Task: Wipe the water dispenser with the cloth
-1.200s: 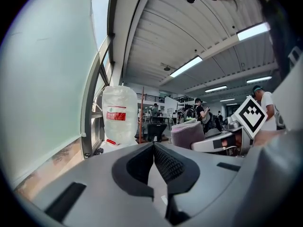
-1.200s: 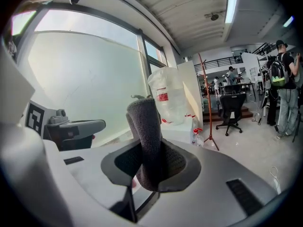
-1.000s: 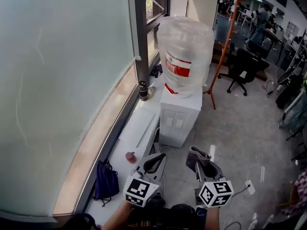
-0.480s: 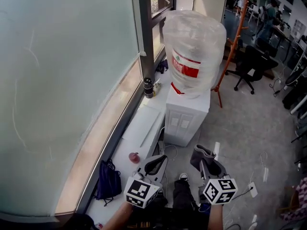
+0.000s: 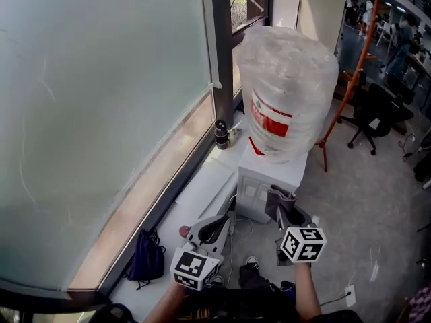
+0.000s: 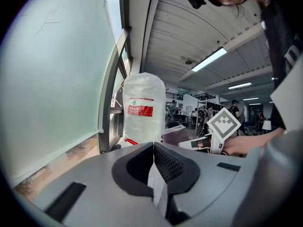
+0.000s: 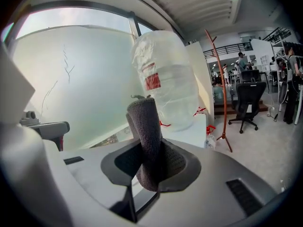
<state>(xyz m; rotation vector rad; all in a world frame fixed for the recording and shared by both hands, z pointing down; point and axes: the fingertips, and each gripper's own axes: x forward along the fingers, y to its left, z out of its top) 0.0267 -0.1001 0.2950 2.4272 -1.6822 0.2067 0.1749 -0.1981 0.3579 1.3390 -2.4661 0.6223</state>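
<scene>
A white water dispenser (image 5: 268, 184) stands against the window sill, topped by a large clear bottle (image 5: 288, 99) wrapped in plastic with a red label. My right gripper (image 5: 283, 212) is shut on a folded grey cloth (image 5: 278, 200), held just in front of the dispenser's front panel. In the right gripper view the cloth (image 7: 146, 138) stands upright between the jaws, with the bottle (image 7: 163, 82) behind it. My left gripper (image 5: 214, 227) hangs lower left of the dispenser, shut and empty; its jaws meet in the left gripper view (image 6: 154, 167).
A frosted window (image 5: 101, 113) and a long white sill (image 5: 195, 194) run along the left. A dark flask (image 5: 221, 134) stands on the sill. A dark bag (image 5: 145, 261) lies on the floor. An orange coat stand (image 5: 350, 73) and an office chair (image 5: 374, 113) stand behind.
The view has closed in on the dispenser, which now looks larger and nearer. Both grippers have come forward with it; the right one with the cloth now sits right before the front panel.
</scene>
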